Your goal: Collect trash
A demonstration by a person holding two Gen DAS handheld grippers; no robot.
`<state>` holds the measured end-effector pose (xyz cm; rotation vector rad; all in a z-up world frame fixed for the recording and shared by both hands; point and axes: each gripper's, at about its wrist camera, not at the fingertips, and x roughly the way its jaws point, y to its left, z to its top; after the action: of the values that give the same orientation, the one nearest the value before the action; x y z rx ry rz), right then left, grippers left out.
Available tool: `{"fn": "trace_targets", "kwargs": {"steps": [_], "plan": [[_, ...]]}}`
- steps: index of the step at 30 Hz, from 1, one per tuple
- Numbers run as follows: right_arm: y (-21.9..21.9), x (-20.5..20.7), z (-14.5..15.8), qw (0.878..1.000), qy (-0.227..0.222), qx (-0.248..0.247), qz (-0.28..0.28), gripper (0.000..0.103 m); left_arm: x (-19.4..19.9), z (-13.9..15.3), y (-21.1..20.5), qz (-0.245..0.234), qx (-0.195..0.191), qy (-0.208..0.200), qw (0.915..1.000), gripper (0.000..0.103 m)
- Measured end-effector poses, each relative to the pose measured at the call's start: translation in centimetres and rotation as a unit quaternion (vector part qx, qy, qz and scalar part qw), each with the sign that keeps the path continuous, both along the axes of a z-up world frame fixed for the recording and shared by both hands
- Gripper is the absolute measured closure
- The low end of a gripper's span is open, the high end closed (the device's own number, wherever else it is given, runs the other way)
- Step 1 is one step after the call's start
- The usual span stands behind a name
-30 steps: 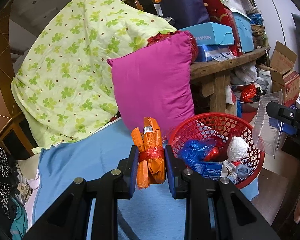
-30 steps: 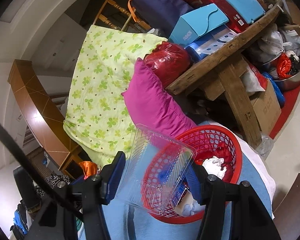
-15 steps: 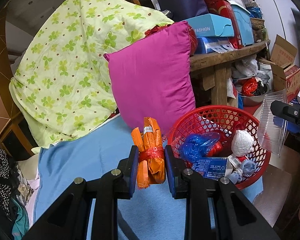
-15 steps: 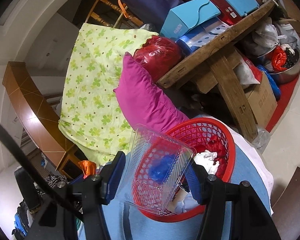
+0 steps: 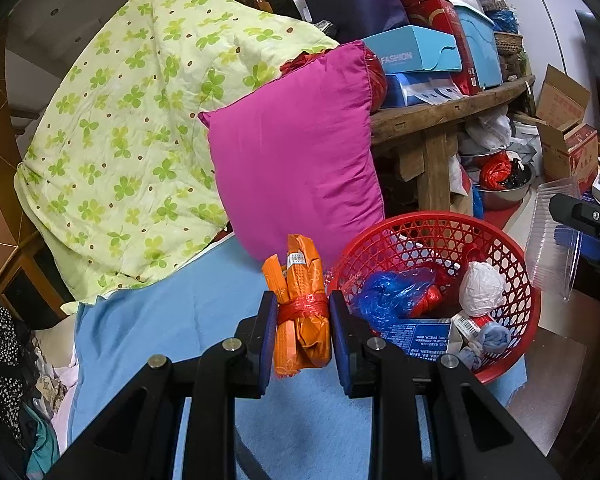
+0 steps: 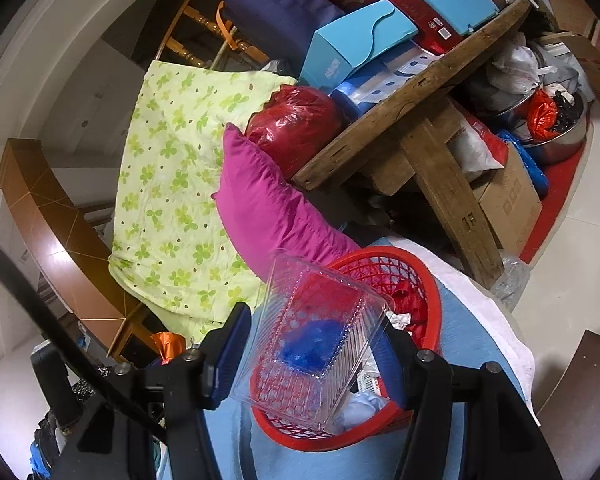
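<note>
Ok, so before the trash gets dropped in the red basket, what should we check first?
1. Left gripper shut on the orange packet: ok.
2. Right gripper holding the clear tray: ok, it sits between the jaws.
3. Tray over the red basket: ok, the basket shows through it.
4. Orange packet over the basket: not ok, it is left of the rim, above the blue cloth.
5. Room in the basket: ok, a blue bag and a white wad lie low inside.
6. Basket steady on the cloth: cannot tell.
</note>
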<state>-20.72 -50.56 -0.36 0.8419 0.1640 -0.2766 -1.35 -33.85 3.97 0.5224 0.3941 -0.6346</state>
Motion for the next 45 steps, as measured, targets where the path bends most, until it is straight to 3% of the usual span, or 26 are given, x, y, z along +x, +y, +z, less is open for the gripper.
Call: {"fn": "trace_targets", "kwargs": {"steps": [9, 24, 45], "plan": [[-0.6, 0.0, -0.2, 1.0, 0.003, 0.002, -0.004, 0.04, 0.0, 0.4, -0.4, -0.022, -0.016, 0.007, 0.9996, 0.076], [-1.6, -0.5, -0.6, 1.0, 0.004, 0.006, -0.023, 0.04, 0.8, -0.2, -1.6, -0.058, -0.045, 0.057, 0.9957, 0.075], [-2.4, -0.1, -1.6, 1.0, 0.009, 0.016, -0.019, 0.04, 0.2, -1.8, -3.0, -0.074, -0.039, 0.065, 0.9943, 0.075]]}}
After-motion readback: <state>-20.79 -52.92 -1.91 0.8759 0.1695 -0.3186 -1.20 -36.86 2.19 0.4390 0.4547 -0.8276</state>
